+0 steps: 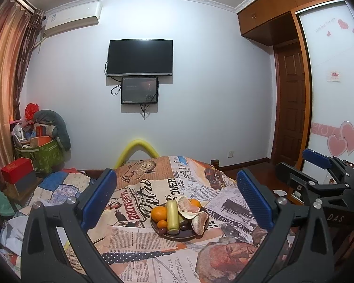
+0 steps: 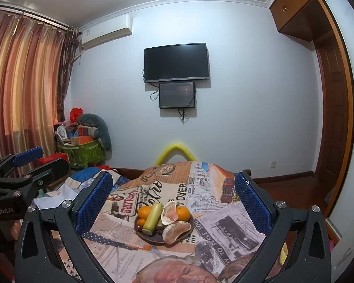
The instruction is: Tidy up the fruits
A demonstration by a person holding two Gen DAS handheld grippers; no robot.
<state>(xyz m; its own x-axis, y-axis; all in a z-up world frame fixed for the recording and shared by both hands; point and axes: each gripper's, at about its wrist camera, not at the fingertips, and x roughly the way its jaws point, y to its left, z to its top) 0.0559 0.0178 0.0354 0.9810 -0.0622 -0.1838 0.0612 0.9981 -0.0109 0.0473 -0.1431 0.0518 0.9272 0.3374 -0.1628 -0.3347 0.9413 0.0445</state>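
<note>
Both my wrist views look forward along their fingers, slightly downward over the bed [image 1: 153,184] toward the TV [image 1: 140,57] wall. They sit side by side: each catches the other tool at its edge. Both share the plate [image 2: 153,238], near and centred.

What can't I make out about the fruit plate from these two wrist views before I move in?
- Plate: most of its surface is covered by fruit in both views.
- Small dark fruits: too small and shadowed to identify, tucked beside the yellow-green bottle.
- Rear orange: largely hidden behind the pomelo pieces in the left wrist view.
- Bottle label: unreadable in either view.
</note>
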